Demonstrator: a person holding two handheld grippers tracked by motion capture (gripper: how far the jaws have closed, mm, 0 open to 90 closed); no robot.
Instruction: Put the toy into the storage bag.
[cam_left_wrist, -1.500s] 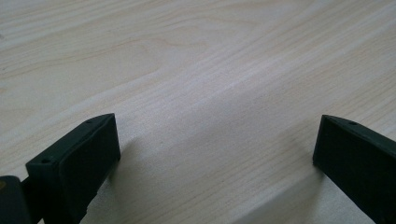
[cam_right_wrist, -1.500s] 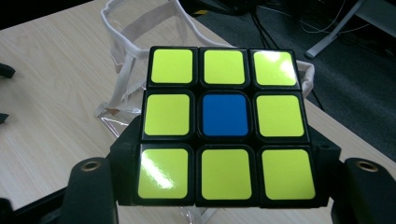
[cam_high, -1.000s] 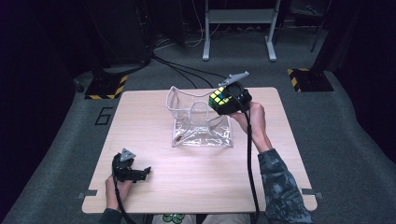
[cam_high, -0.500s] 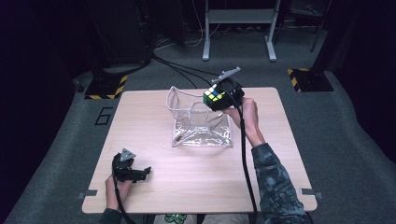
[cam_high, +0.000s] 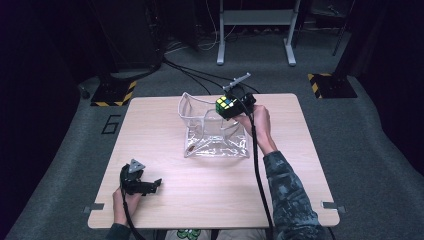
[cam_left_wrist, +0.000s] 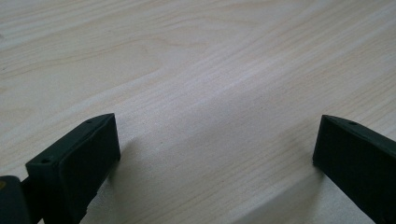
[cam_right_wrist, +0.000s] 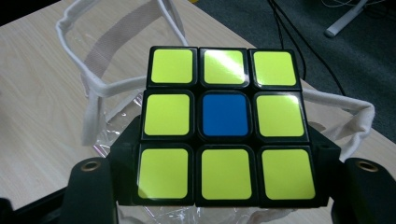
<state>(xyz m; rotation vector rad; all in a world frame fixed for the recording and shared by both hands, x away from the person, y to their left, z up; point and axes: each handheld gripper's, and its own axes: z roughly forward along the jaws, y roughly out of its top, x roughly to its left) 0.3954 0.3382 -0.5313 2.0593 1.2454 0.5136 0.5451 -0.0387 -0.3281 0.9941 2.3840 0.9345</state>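
A puzzle cube (cam_high: 227, 106) with a yellow face and a blue centre (cam_right_wrist: 226, 115) is held in the air over the far right rim of a clear plastic bag (cam_high: 212, 131) with white-trimmed edges (cam_right_wrist: 93, 88). My right gripper (cam_high: 235, 106) is shut on the cube, one jaw on either side. The bag stands open at the middle of the wooden table (cam_high: 150, 130). My left gripper (cam_high: 145, 186) rests near the table's front left corner, open, with bare wood (cam_left_wrist: 210, 116) between its jaws.
Cables (cam_high: 200, 80) run across the grey floor behind the table. A white metal stand (cam_high: 255, 20) is at the back. Yellow-black striped blocks (cam_high: 112, 92) sit on the floor at both far corners. A "6" mark (cam_high: 111, 124) lies left of the table.
My right gripper has carried the cube a little to the left and away, over the bag's rim. The left gripper has stayed put.
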